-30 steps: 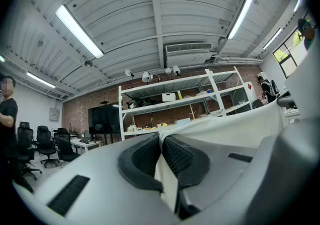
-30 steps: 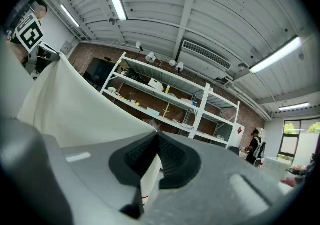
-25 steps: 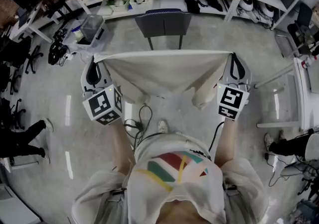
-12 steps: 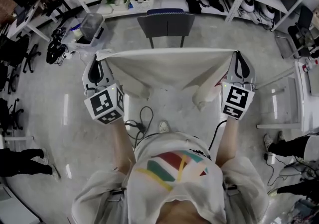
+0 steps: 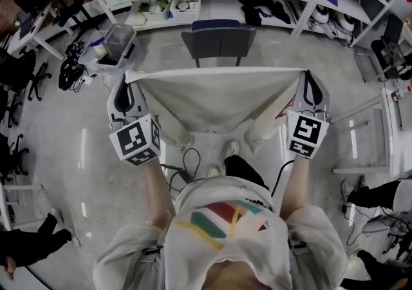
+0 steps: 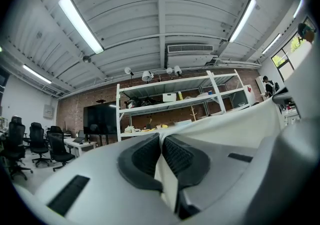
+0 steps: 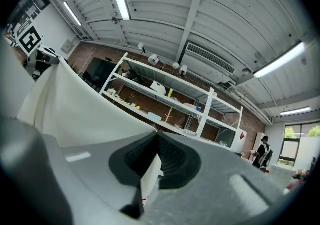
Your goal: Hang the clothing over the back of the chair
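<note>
Wears a white short-sleeved T-shirt (image 5: pixel 222 243) with red, green and yellow bands, dark trousers (image 5: pixel 243 167), pale shoes (image 5: pixel 230 148). Carries pale grey left gripper (image 5: pixel 128 77) at 10 o'clock, right gripper (image 5: pixel 305 75) at 2, both with black-and-white marker cubes (image 5: pixel 135 142).

No legible words, seemingly, just coded squares (image 5: pixel 134 142) on both cubes (image 5: pixel 304 135)
</note>
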A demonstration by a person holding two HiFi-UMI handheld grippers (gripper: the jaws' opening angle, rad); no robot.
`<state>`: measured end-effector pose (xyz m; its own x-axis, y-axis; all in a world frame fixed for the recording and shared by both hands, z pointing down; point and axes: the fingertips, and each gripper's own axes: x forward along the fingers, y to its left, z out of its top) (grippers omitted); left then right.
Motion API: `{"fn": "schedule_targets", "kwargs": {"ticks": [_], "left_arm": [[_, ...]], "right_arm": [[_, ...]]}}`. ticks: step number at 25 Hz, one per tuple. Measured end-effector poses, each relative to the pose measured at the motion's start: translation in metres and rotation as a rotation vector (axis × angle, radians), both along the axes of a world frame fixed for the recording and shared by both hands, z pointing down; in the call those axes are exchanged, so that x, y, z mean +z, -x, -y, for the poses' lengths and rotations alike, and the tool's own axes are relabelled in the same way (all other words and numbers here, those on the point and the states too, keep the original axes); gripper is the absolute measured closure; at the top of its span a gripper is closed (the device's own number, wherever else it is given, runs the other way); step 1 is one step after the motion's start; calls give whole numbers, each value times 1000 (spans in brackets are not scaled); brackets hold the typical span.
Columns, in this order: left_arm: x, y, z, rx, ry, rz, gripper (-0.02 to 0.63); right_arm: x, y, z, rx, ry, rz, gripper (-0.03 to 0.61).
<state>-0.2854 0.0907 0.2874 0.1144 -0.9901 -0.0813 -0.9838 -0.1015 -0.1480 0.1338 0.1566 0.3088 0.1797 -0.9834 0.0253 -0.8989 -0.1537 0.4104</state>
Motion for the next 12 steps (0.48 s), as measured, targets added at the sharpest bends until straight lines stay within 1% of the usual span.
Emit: {"fn": "schedule_targets", "kwargs": {"ticks": [7, 12], "left_arm": [[0, -9, 44, -9, 8, 10, 595], [-2, -26, 94, -17, -12, 15, 595]], "right_arm": [[0, -9, 50, -14, -18, 13, 572], [3, -27, 100, -23, -37, 17, 572]]}}
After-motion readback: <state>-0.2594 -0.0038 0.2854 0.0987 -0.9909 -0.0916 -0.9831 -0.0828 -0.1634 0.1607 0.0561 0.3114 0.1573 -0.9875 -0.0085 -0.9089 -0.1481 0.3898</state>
